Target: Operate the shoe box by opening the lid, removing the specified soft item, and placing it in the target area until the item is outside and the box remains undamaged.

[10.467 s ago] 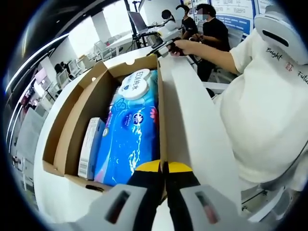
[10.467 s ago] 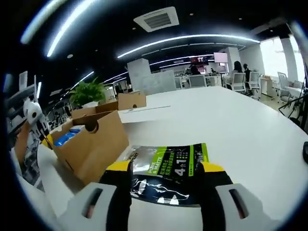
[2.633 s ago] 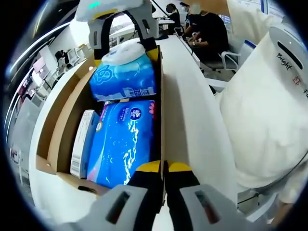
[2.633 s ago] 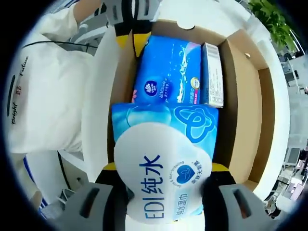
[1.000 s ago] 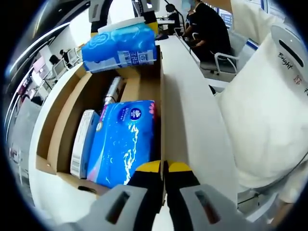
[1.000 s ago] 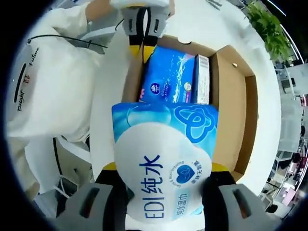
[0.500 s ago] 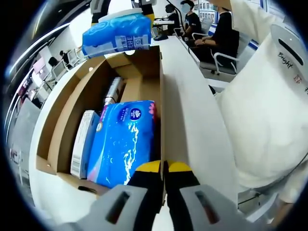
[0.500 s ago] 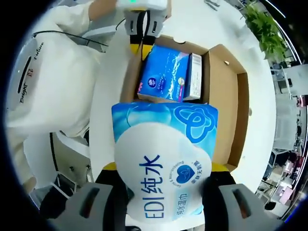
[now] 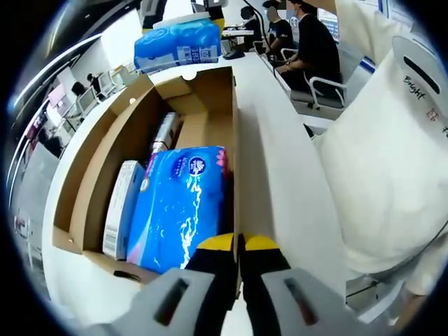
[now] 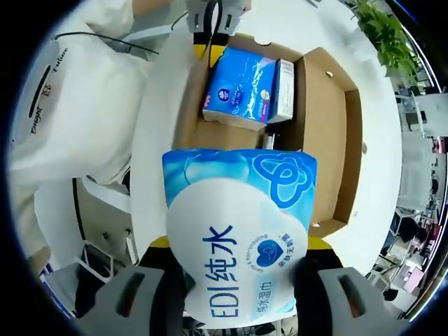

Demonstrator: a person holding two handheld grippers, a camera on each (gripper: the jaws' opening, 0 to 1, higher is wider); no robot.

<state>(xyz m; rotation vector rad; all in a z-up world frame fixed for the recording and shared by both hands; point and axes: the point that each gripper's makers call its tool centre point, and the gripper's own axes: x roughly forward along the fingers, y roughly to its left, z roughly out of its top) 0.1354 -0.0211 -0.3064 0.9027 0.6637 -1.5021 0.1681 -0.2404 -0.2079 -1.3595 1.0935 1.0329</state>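
Note:
The open cardboard shoe box (image 9: 91, 175) lies on a white table. Inside it are a blue soft pack (image 9: 182, 203), a slim white carton (image 9: 122, 210) and a silvery tube (image 9: 164, 133). My left gripper (image 9: 238, 243) is shut on the box's near side wall. My right gripper (image 10: 238, 245) is shut on a blue-and-white wet wipes pack (image 10: 238, 238), held high above the box (image 10: 329, 126). That pack (image 9: 180, 43) hangs over the box's far end in the left gripper view. The left gripper (image 10: 212, 21) sits at the box's edge, beside the blue soft pack (image 10: 241, 80).
A person in a white top (image 9: 392, 161) stands close along the table edge (image 9: 280, 175). People sit at desks behind (image 9: 308, 42). A green plant (image 10: 381, 31) stands beyond the box. White table (image 10: 154, 140) surrounds the box, with floor and chair legs (image 10: 105, 245) below.
The right gripper has lifted the wet wipes pack out of the box and higher above it; the box looks smaller below. The left gripper has stayed shut on the box wall.

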